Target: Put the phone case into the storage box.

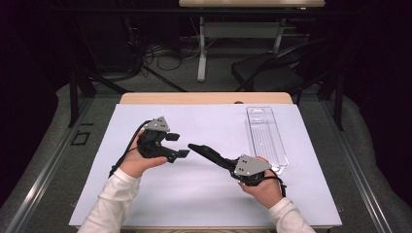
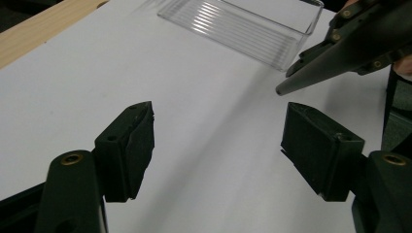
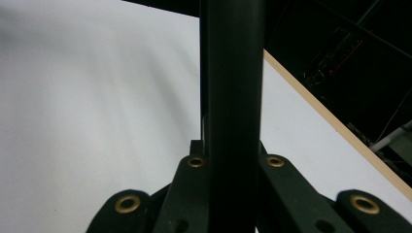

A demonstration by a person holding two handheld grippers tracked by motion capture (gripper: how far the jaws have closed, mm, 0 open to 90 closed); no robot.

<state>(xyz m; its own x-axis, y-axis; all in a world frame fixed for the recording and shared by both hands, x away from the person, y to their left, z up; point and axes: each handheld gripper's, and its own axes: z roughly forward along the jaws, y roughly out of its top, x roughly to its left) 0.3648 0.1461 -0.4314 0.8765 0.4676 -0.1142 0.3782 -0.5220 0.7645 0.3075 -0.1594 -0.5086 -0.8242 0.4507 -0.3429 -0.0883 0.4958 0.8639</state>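
High view, near edge: two forearms in white sleeves came in from the bottom, each hand holding a gripper over a white sheet (image 1: 194,194) that covered the surface (image 1: 204,98).
Left gripper (image 1: 178,145): held over the sheet left of centre, its jaws standing apart with nothing between them; the left gripper view showed only bare sheet in the gap between its pads (image 2: 138,145).
Right gripper (image 1: 193,146): jaws brought fully together into one long black point, holding nothing; in the right gripper view they ran up the middle as a single dark bar.
How they stood: the closed tip of the right gripper pointed toward the open left gripper and hung just beside its far jaw, apart from it as far as the left gripper view showed.
Tray (image 1: 265,136): a clear ribbed plastic tray lay flat on the sheet beyond the right hand, near the right edge, empty and untouched; its near end was close to that hand.
Progress: judged from this, no handling of the tray had begun; neither gripper had hold of it, so reaching and grasping all remained.
Far: beyond the surface stood a dark chair (image 1: 272,73), table legs and loose cables on the floor.
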